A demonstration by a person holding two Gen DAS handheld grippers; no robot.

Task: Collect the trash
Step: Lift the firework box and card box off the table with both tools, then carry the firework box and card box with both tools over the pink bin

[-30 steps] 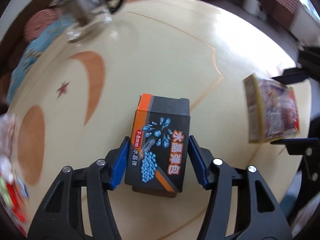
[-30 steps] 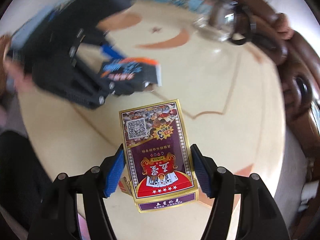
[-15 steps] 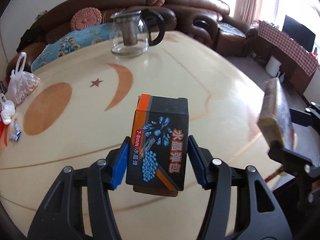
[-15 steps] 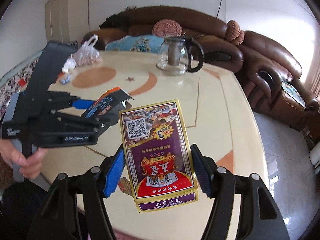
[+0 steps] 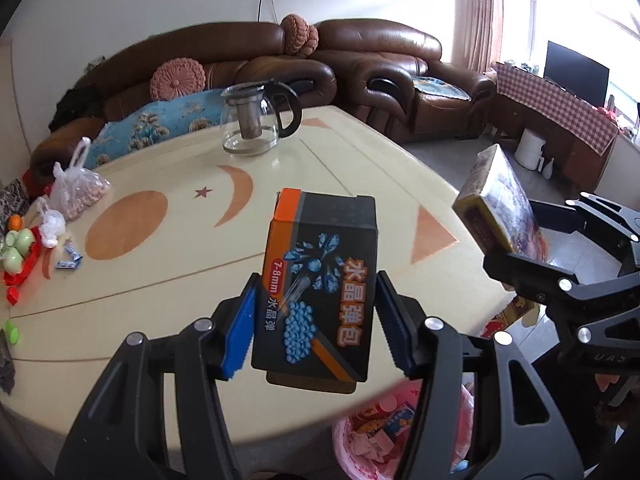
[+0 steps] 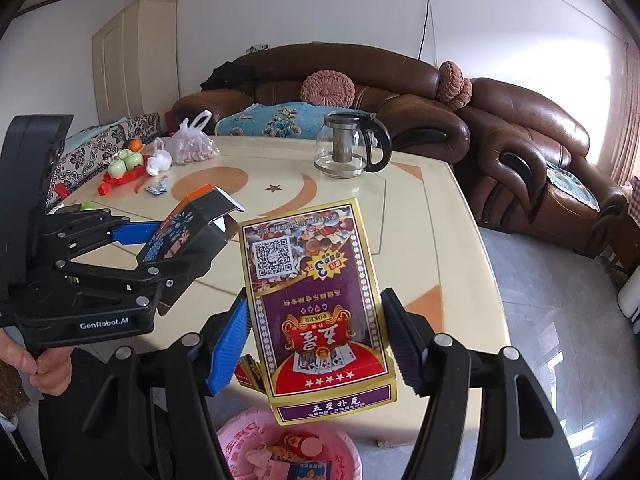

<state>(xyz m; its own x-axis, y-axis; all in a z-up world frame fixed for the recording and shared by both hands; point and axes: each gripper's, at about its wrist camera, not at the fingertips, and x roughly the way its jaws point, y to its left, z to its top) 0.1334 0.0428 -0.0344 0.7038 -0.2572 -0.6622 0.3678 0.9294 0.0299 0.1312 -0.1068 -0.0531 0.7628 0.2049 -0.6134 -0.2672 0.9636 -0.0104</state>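
Left wrist view: left gripper (image 5: 314,320) clamped on a dark grey cardboard box with orange trim and blue crystal print (image 5: 320,280), blue pads pressed against both long sides, box held in the air above the near edge of the cream round table with orange moon and star inlays (image 5: 360,168). Directly below, past the table edge, a pink plastic trash bin (image 5: 384,440) holding scraps of packaging. To the right, right gripper (image 5: 516,240) closed on a purple and gold playing-card box (image 5: 496,200), likewise lifted clear of the table.

Right wrist view: same card box (image 6: 316,300) pinched between the right gripper's (image 6: 316,344) pads, printed face up, near end over the pink bin (image 6: 248,440). Left gripper (image 6: 168,248) and dark box (image 6: 188,228) just beside it on the left, apart from the card box.

Farther back on the table: a clear glass teapot with black handle (image 5: 256,120), a knotted clear plastic bag of nuts (image 5: 78,188), green fruit (image 5: 18,246) on red wrapping near the far left rim.
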